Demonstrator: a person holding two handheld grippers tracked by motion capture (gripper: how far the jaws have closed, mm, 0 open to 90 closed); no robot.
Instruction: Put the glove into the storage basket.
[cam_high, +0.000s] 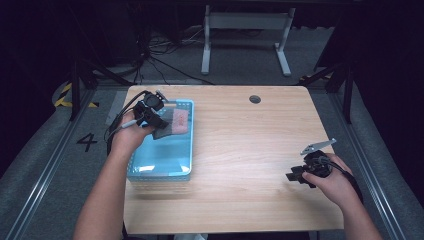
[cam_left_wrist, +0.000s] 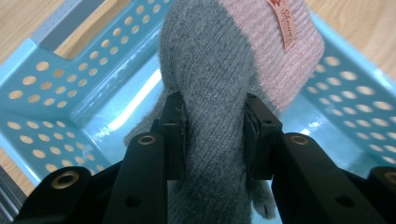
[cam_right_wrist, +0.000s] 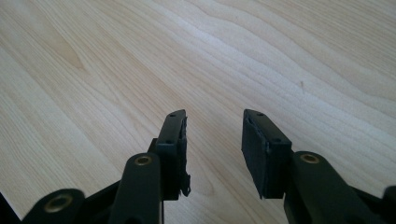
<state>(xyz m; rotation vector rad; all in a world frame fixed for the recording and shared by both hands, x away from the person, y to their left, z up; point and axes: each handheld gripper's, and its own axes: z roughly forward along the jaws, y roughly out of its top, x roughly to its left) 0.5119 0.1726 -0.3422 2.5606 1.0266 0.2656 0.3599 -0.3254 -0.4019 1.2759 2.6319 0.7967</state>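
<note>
A grey and pink knitted sock (cam_left_wrist: 219, 70) with a small label hangs over a light blue perforated basket (cam_left_wrist: 51, 88). My left gripper (cam_left_wrist: 215, 126) is shut on the sock's grey part, holding it above the basket floor. In the high view that left gripper (cam_high: 152, 120) is over the far end of the basket (cam_high: 160, 160), with the sock (cam_high: 175, 122) beside it. My right gripper (cam_high: 296, 175) rests low over the bare wooden table at the right. In the right gripper view its jaws (cam_right_wrist: 212, 144) stand open with nothing between them.
The wooden table (cam_high: 240, 150) has a round cable hole (cam_high: 255, 99) near its far edge. The basket stands along the table's left edge. Beyond the table are a white desk frame (cam_high: 245, 35) and cables on the floor.
</note>
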